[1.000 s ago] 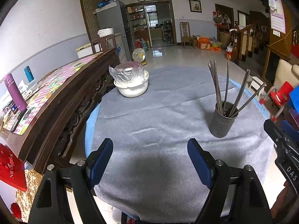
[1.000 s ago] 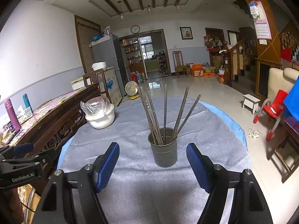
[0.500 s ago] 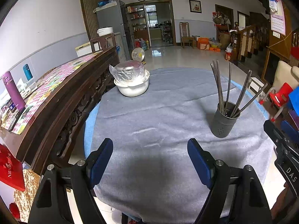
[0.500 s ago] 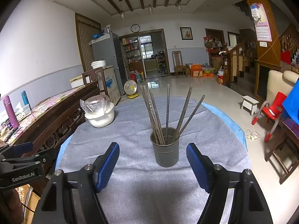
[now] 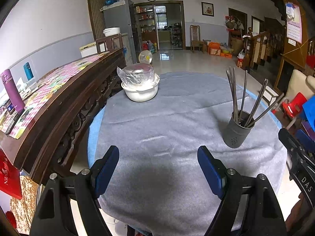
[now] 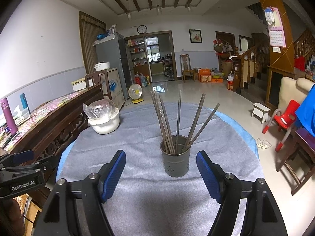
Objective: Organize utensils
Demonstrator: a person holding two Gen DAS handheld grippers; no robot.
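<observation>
Both the left claw [image 5: 158,169] and right claw [image 6: 161,174] gape wide, empty; long metal chopsticks [image 6: 178,122] stand gathered in the grey perforated holder [image 6: 175,162] at frame centre, seemingly already organized.

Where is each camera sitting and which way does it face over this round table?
Left wrist: on the left gripper, angled down across the grey tablecloth toward the white bowl; its own open fingers show, and the right gripper at the right edge.
Right wrist: on the right gripper, facing the chopstick holder straight ahead; the left gripper shows at the left edge.
Shared: holder, chopsticks, bowl, tablecloth.
</observation>
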